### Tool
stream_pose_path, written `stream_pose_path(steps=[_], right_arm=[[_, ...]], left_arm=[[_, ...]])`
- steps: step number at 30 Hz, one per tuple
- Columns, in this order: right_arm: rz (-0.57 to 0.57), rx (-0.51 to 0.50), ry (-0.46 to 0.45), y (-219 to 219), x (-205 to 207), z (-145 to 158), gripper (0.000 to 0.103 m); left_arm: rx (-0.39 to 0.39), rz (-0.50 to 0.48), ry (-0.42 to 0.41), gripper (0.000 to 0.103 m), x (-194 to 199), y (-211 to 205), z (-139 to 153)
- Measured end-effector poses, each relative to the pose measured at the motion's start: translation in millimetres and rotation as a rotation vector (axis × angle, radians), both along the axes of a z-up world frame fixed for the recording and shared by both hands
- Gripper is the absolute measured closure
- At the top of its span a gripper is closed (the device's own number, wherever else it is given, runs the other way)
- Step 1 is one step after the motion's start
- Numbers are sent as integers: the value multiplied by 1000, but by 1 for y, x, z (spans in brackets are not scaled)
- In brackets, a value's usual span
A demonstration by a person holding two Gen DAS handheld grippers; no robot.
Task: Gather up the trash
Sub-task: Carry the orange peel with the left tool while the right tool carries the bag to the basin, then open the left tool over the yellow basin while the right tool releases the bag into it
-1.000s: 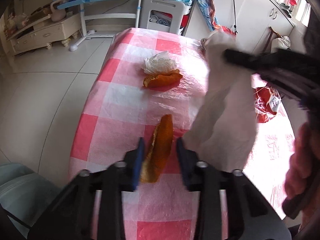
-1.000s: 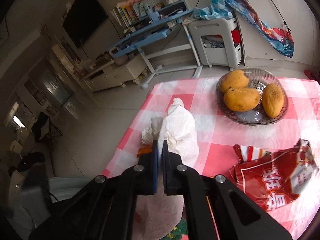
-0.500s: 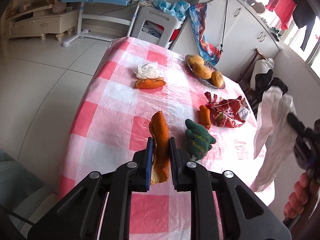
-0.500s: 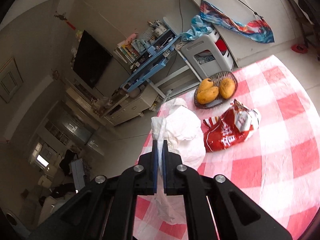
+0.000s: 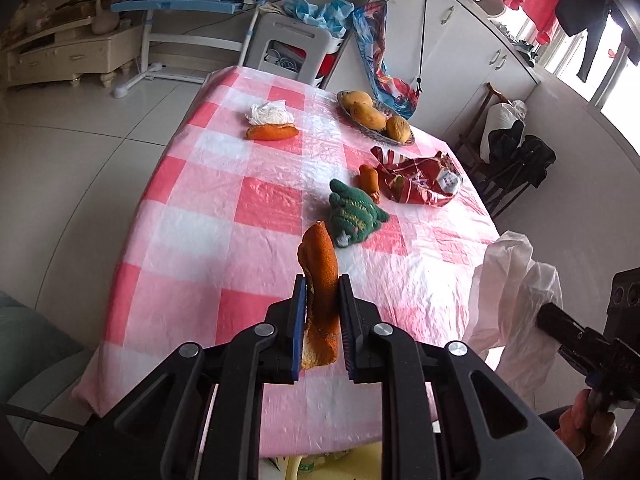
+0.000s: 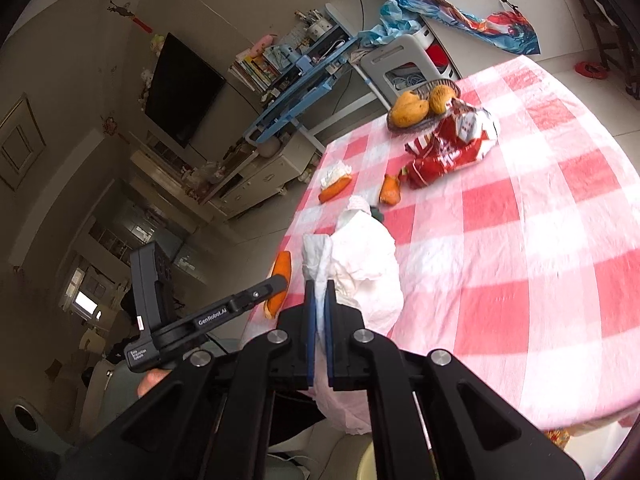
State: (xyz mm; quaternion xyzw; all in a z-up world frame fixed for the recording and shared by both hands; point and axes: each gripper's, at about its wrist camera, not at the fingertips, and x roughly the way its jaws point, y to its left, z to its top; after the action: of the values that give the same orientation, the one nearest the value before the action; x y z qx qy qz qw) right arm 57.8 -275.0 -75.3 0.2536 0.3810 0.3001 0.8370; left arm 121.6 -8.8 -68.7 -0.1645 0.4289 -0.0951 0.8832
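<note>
My left gripper (image 5: 322, 284) is shut on a long orange peel (image 5: 320, 256), held upright above the near end of the pink checked table (image 5: 224, 208). To its right, off the table's corner, hangs a white plastic bag (image 5: 516, 292), pinched at its rim by my right gripper (image 6: 319, 288), which is shut on the bag (image 6: 360, 264). In the right wrist view the left gripper (image 6: 276, 280) and its peel (image 6: 282, 266) show just left of the bag. On the table lie another peel (image 5: 272, 132) beside a crumpled tissue (image 5: 266, 114), a small peel (image 5: 370, 178) and a red snack wrapper (image 5: 420, 182).
A green knitted thing (image 5: 352, 216) lies mid-table. A dish of mangoes (image 5: 374, 116) stands at the far side. A chair draped with dark clothes (image 5: 516, 156) is right of the table, a white stool (image 5: 288, 48) behind it. Tiled floor lies to the left.
The left gripper closed on the peel, lifted it off the cloth and drew back. The right gripper carried the bag from over the table to beyond its near right corner.
</note>
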Motion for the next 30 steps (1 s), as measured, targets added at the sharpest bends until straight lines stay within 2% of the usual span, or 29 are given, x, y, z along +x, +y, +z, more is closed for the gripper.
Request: stream_pose_path(steps=[11,18,20,22,28,30], right_arm=[[-30,-22,201,-6,-65,-51,98],[-55,-156,256,1,-77,-68,95],[-93,-157,244,-5,-78,-66,86],[-134,-162,229,-11,-78,-63,60],[-180,-167,133,-13,-87,-55,52],[-195,-173,116,-13,-87,-54,49]], left_arm=[[37,-105,34,88,-62,-36,-15],[69,-182,78,88,-109,-64,-34],[85,-212,82,88,-121,-72,-37],[98,-240,86,88,-129,-79,-38],[138,-330,117,87,-138,-95,-43],[143,-334,119,82,-139,-96,-43]])
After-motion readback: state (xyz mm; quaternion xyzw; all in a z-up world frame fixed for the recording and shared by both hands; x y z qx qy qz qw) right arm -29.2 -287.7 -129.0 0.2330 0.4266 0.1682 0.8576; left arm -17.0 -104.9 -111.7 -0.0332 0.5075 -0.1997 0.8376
